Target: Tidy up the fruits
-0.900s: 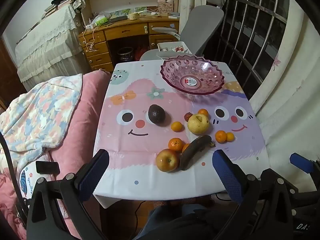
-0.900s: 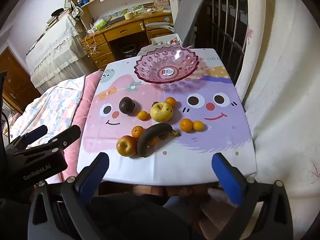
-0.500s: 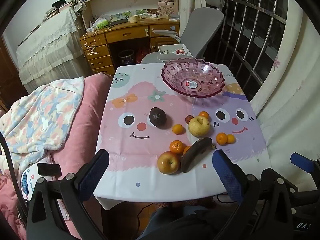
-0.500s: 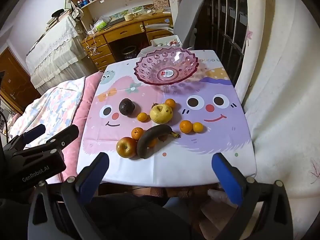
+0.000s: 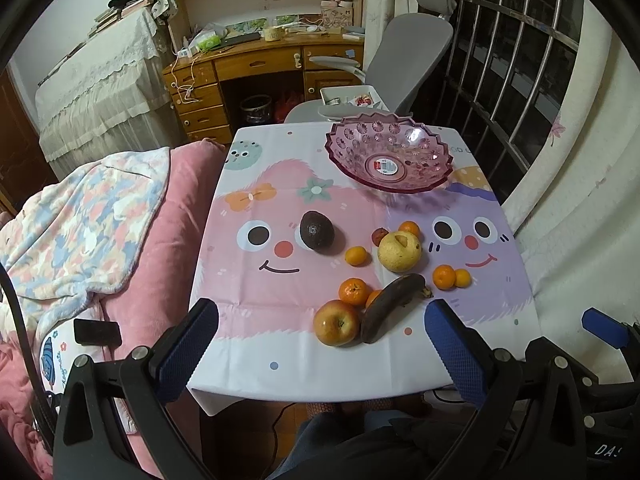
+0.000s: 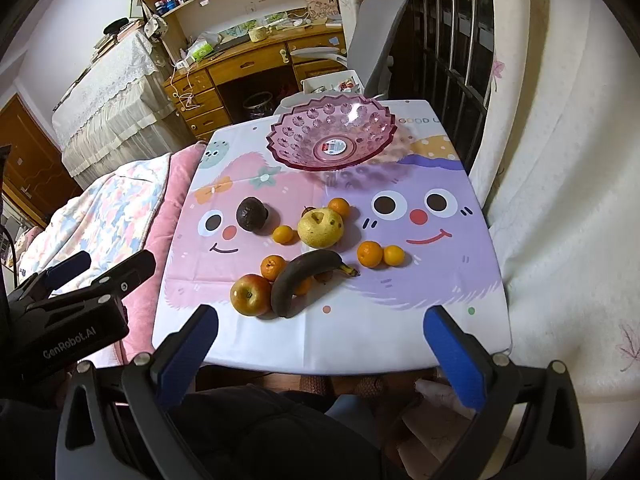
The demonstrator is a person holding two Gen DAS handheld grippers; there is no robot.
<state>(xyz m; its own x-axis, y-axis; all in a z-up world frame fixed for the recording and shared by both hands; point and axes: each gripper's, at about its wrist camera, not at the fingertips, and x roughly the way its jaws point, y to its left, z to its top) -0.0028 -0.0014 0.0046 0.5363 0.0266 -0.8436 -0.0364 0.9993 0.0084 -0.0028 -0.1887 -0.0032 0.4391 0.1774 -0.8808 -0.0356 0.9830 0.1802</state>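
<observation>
An empty pink glass bowl [image 5: 390, 158] [image 6: 334, 136] stands at the table's far side. Loose on the cloth lie a dark avocado [image 5: 316, 229] [image 6: 251, 214], a yellow pear [image 5: 399, 251] [image 6: 320, 227], a blackened banana [image 5: 390, 306] [image 6: 302, 276], a red apple [image 5: 336, 322] [image 6: 251, 294] and several small oranges [image 5: 445, 277] [image 6: 370, 254]. My left gripper [image 5: 320, 344] is open and empty, short of the table's near edge. My right gripper [image 6: 320, 346] is open and empty, also short of the near edge.
The small table has a cartoon cloth [image 5: 280, 344]. A pink bed with a blanket [image 5: 80, 216] lies left. A grey office chair [image 5: 404, 60] and a wooden desk [image 5: 256, 68] stand behind. A barred window [image 5: 512, 80] and a curtain [image 5: 580, 220] are right.
Both wrist views have shifted slightly; the table and fruit sit a little differently in frame. The fruit itself has not moved. Both grippers stay open.
</observation>
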